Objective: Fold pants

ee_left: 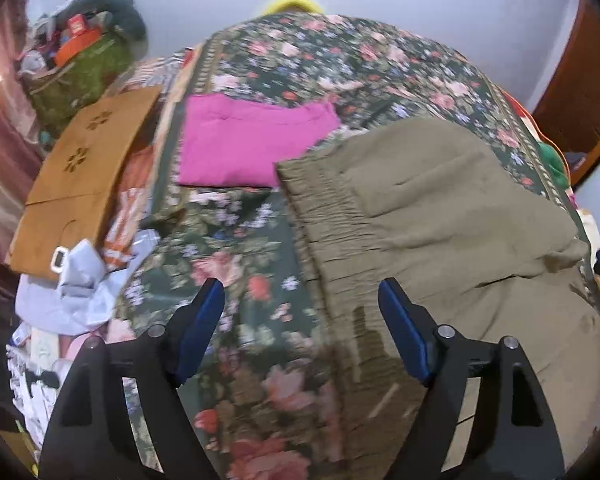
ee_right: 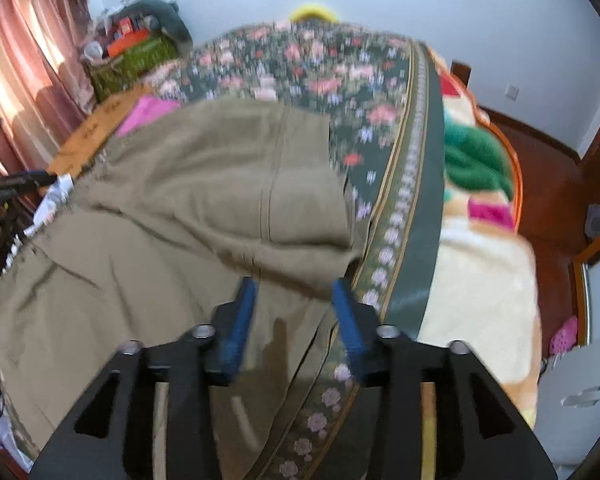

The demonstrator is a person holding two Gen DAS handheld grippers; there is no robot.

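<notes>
Olive-khaki pants (ee_left: pixel 440 216) lie on a floral bedspread (ee_left: pixel 260 240), partly folded, with the gathered elastic waistband (ee_left: pixel 324 216) toward the left. My left gripper (ee_left: pixel 302 292) is open and empty, hovering over the waistband edge and the bedspread. In the right wrist view the pants (ee_right: pixel 188 208) show a folded layer with a seam on top. My right gripper (ee_right: pixel 294 290) is open and empty, above the pants' right edge near the bedspread's border.
A folded pink garment (ee_left: pixel 252 140) lies beyond the pants. A brown cardboard sheet (ee_left: pixel 80 168), plastic bags (ee_left: pixel 84 288) and a cluttered green bag (ee_left: pixel 84 68) are at left. A cream blanket (ee_right: pixel 480 272) and wooden bed frame (ee_right: pixel 516 168) are at right.
</notes>
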